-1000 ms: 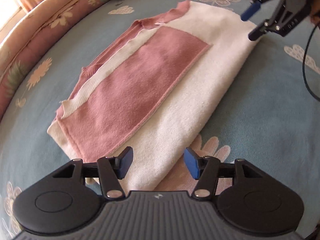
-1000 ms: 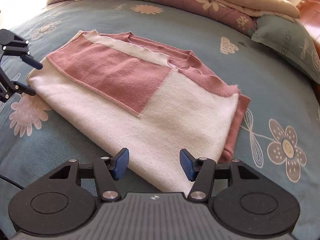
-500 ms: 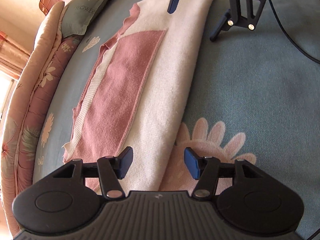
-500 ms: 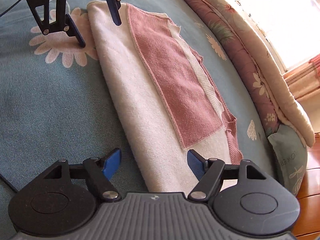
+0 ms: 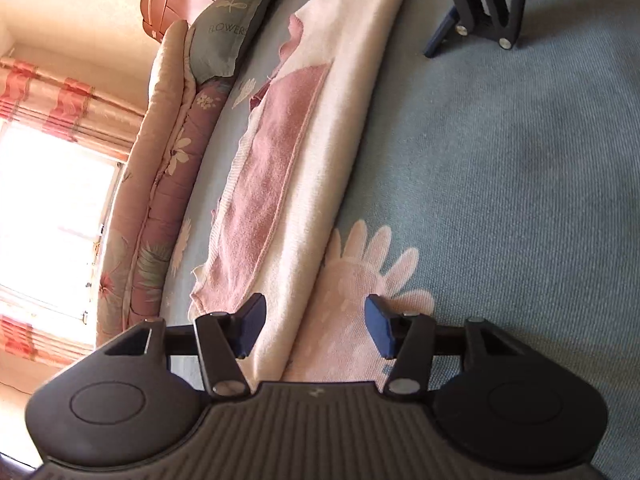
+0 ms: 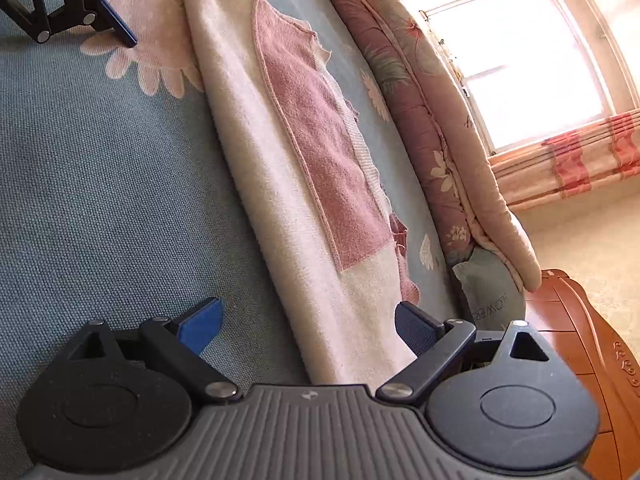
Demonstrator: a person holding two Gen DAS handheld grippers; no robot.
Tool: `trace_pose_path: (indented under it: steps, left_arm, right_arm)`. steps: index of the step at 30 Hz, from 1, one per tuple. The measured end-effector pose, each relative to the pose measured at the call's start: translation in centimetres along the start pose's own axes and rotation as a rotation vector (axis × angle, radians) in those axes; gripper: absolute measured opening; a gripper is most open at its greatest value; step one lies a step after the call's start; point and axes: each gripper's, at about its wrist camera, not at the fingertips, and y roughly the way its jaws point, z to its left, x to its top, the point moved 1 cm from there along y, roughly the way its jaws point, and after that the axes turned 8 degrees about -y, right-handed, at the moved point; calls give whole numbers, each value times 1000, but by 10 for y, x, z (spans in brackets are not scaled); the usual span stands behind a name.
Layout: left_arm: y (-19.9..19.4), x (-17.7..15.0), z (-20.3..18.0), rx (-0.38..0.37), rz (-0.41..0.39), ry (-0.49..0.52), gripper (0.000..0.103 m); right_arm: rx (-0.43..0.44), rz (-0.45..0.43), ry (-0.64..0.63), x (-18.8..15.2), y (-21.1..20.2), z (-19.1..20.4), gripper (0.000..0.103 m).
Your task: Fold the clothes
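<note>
My left gripper [image 5: 314,330], jaws just widening, straddles one end of the folded sweater [image 5: 320,184] ungripped; my right gripper [image 6: 308,322], jaws just spreading wide, straddles the other end. Bare bedspread [image 5: 520,200] flanks the fold edge.

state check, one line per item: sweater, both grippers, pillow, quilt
sweater: folded into a long strip, flat on the bed.
left gripper: open, jaws just widened, straddling one end's edge.
right gripper: open, jaws just widened, straddling the other end.
pillow: against the quilt.
quilt: rolled along the bed's edge.
</note>
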Motion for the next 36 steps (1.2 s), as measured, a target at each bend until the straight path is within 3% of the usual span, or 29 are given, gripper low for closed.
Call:
trace_pose_path:
  steps: [2,5,9,11,15,17,23,26,30,34,36]
  left_arm:
    - [7,-4,1,50,-33,10,79]
    - [12,-7,6,60,-60,-41,79]
    - [20,-7,17,43,-70,-20,81]
    - [23,-12,20,52,-87,15,81]
    - [49,-14,30,52,-91,51,81]
    - [60,-12,35,45,-88,47,81]
    - [108,37,45,18,-123,15,72]
    - [114,45,42,22,-127,26,71]
    - [125,30,55,51,-69,51,75]
    - [135,-4,68,133,14,147,74]
    - [135,-11,75,133,31,117,74]
  right_arm:
    - [6,-27,13,-4,3,-4,96]
    - [-24,-64,53,-9,5,-1,96]
    - [0,-27,114,-14,10,-13,99]
    - [-8,-15,104,-20,12,-17,100]
    - [-85,36,-41,-40,31,-9,103]
    - [-65,28,3,-43,40,-18,103]
    - [-15,-46,95,-3,75,-43,102]
    - [-24,-57,97,11,84,-43,102]
    - [-43,-40,100,-13,87,-51,102]
    - [-86,52,78,-56,92,-60,102]
    - [-97,90,77,-76,95,-64,101]
